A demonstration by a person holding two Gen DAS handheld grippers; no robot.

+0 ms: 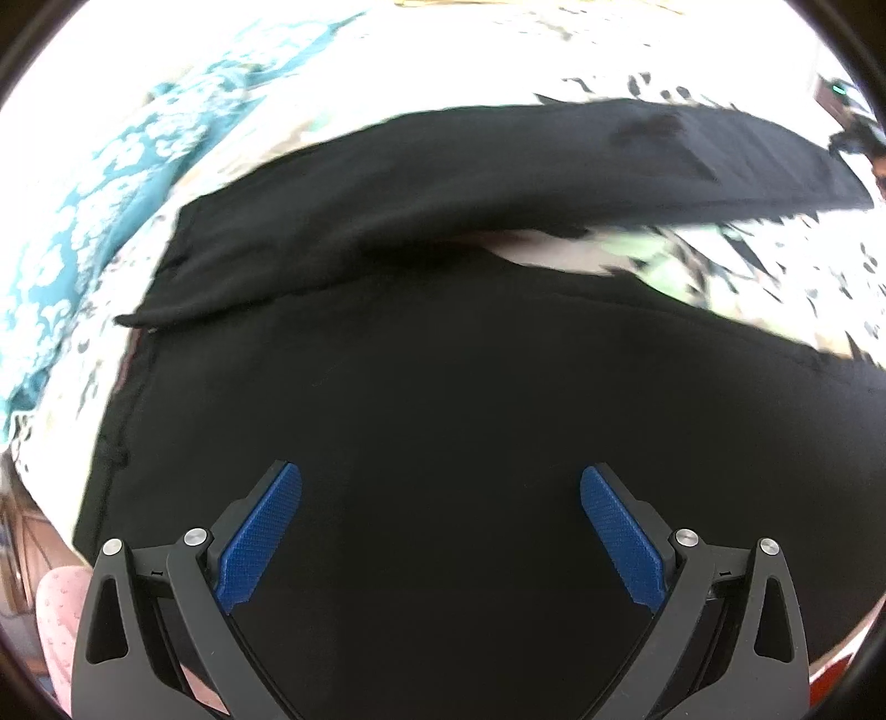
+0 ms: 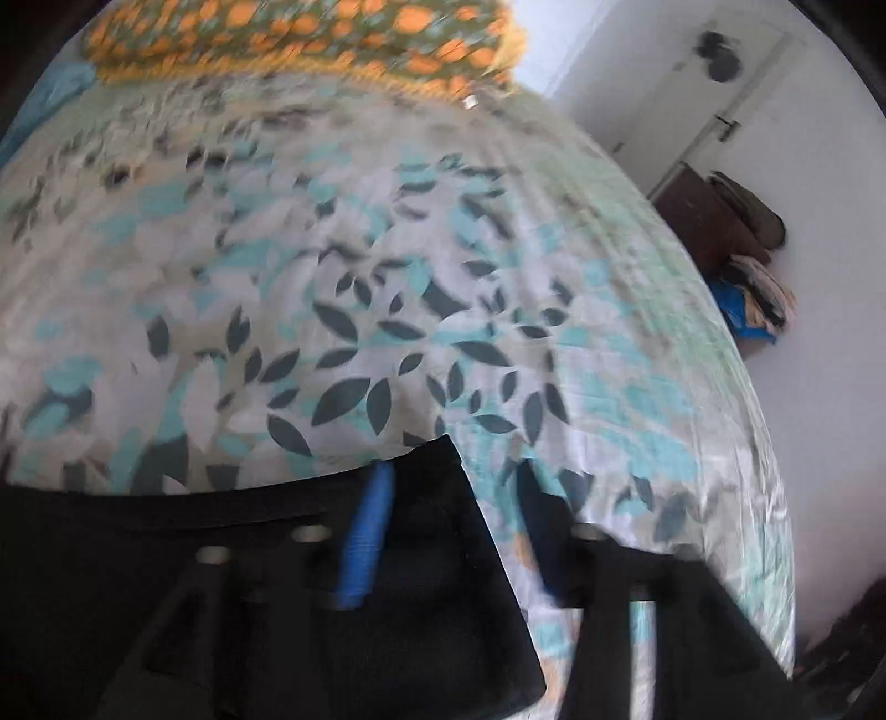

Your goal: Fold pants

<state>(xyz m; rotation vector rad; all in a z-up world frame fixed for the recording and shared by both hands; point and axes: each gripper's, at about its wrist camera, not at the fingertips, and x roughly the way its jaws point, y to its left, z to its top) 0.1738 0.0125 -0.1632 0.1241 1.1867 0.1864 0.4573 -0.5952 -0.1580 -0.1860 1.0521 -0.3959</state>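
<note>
Black pants (image 1: 443,360) lie spread on a leaf-print bedsheet (image 1: 803,288). One leg stretches across the far side toward the right, the other fills the near area. My left gripper (image 1: 441,526) is open and empty, its blue pads (image 1: 260,537) hovering over the near black cloth. In the right wrist view a corner of the pants (image 2: 432,581) lies at the lower left. My right gripper (image 2: 454,531) is open over that corner, one blue pad (image 2: 365,543) above the cloth and the other finger over the sheet. The view is blurred.
A teal floral cloth (image 1: 111,183) lies at the far left of the bed. An orange patterned pillow (image 2: 310,39) sits at the bed's far end. The bed's right edge (image 2: 764,443) drops to a white floor with a dark stand and piled clothes (image 2: 747,266).
</note>
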